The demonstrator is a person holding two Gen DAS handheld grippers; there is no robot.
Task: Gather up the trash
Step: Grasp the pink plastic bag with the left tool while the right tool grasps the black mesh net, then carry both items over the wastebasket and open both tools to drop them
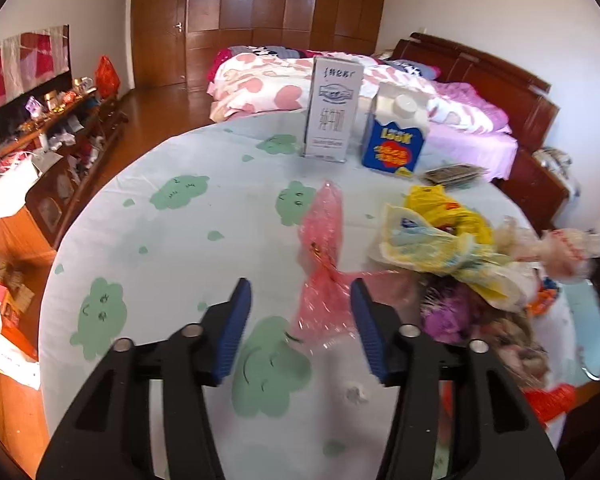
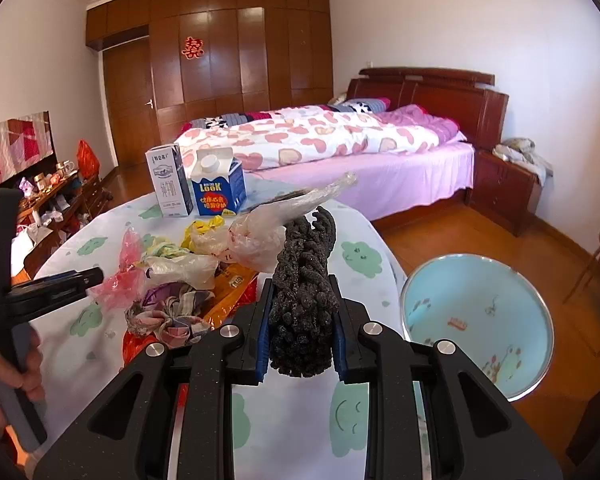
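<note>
My left gripper [image 1: 299, 282] hangs open over the round table [image 1: 160, 248]. A crumpled pink plastic bag [image 1: 324, 264] lies between its blue pads, close to the right one. In the right wrist view one left finger [image 2: 86, 277] reaches that pink bag [image 2: 120, 280]. My right gripper [image 2: 301, 284] is shut on a black knobbly braided thing [image 2: 304, 312], held above the table edge. A clear plastic bag [image 2: 260, 240] lies just behind its far end. More trash is piled to the right: a yellow bag [image 1: 448, 208], a pale printed bag [image 1: 420, 240] and a plaid rag [image 2: 172, 316].
A tall white carton [image 1: 332, 108] and a blue carton [image 1: 396, 140] stand at the table's far side. A light-blue basin [image 2: 476, 328] sits low beside the table on the right. A person's hand [image 2: 4, 376] grips the left handle. A bed [image 2: 340, 140] lies beyond.
</note>
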